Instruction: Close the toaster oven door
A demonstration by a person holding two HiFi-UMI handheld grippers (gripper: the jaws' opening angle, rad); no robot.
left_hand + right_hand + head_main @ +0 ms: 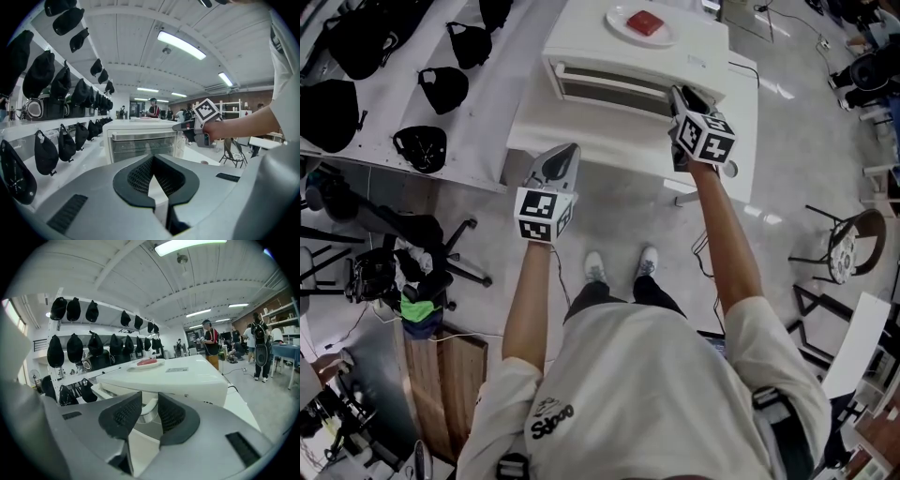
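Jaws of right gripper apart, oven door handle just beyond gap.

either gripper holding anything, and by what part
Nothing is held. The handle end sits between the open jaws of the right hand-held gripper, not clamped; the left hand-held gripper is shut and empty.

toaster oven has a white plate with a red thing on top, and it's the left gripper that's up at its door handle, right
One thing is off: it is the right gripper, not the left, that is up at the door handle of the toaster oven. The left gripper hangs short of the table edge. The head view shows this. The white plate with the red thing on top is right.
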